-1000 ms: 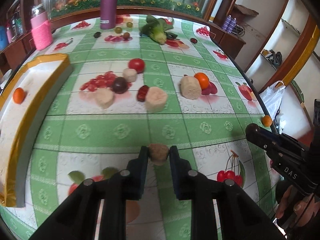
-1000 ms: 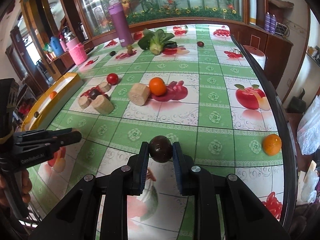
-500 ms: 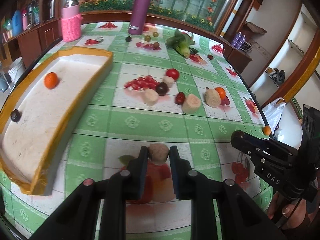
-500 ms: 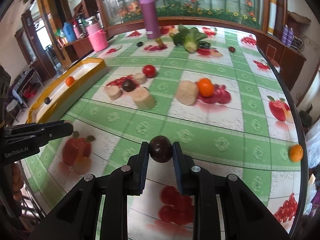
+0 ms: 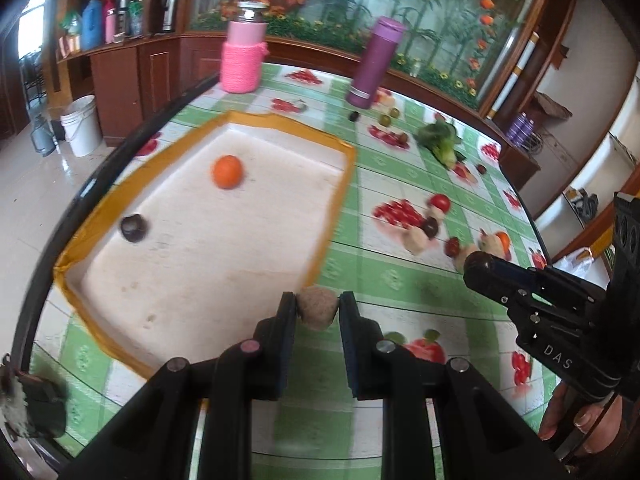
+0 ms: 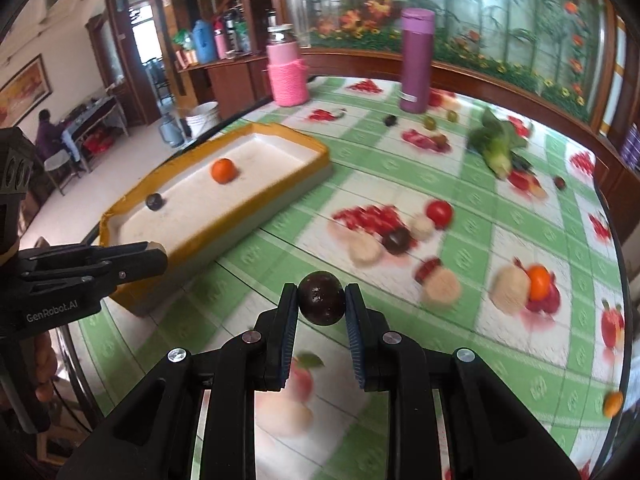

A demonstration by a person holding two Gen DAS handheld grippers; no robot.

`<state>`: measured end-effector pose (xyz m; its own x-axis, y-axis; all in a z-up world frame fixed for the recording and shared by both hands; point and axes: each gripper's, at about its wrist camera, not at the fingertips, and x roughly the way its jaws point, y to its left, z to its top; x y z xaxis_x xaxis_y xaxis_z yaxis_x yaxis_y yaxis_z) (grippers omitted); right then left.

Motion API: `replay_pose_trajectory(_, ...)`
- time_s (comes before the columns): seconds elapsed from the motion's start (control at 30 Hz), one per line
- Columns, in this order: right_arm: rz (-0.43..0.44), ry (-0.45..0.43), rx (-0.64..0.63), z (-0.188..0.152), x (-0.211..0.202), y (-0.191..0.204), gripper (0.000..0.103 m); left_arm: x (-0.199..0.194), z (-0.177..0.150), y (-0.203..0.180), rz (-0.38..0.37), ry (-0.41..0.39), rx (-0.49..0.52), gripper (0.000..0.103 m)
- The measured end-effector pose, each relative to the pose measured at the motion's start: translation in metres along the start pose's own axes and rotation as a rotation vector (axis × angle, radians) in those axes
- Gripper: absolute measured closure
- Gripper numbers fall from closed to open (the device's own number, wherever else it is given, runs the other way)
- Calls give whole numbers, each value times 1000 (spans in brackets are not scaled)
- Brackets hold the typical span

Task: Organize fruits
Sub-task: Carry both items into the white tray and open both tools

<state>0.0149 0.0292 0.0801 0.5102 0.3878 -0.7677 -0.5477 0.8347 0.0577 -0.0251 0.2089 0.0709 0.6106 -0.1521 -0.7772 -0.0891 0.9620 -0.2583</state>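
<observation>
My left gripper (image 5: 317, 310) is shut on a small tan fruit (image 5: 317, 307), held above the table at the near right corner of the white tray with the yellow rim (image 5: 344, 184). In the tray lie an orange (image 5: 227, 171) and a dark fruit (image 5: 134, 228). My right gripper (image 6: 321, 304) is shut on a dark purple round fruit (image 6: 322, 298), over the tablecloth to the right of the tray (image 6: 280, 184). Loose fruits lie mid-table: a red tomato (image 6: 439, 212), a dark fruit (image 6: 396, 240), tan pieces (image 6: 442, 286) and an orange (image 6: 538, 282).
A pink jar (image 6: 286, 72) and a purple bottle (image 6: 416, 60) stand at the far edge. A green leafy vegetable (image 6: 498, 148) lies at the back right. A small orange (image 6: 612, 404) sits at the right table edge. The tray lies along the left edge.
Both grippers have swung left toward the tray, each still holding its fruit. The tray now fills the left wrist view and is nearer in the right wrist view.
</observation>
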Motion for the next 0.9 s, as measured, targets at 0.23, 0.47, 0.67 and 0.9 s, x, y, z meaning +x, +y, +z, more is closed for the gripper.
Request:
replay_pose_trajectory(0.23,84,12,-58,49,39,39,80,3,16,58,89,-23,-78,79)
replay_pose_trajectory(0.47,152,62,-113,79,84,80,80,18,23,100,151,-1,-140,79)
replay_pose_trajectory(0.67,172,133,-158,85,125,106,80,30,23,114,166,26,-149,79)
replay_pose_trajectory(0.9,165,189,-185,86,153,112,80,36,23,122,177,45,-145,79)
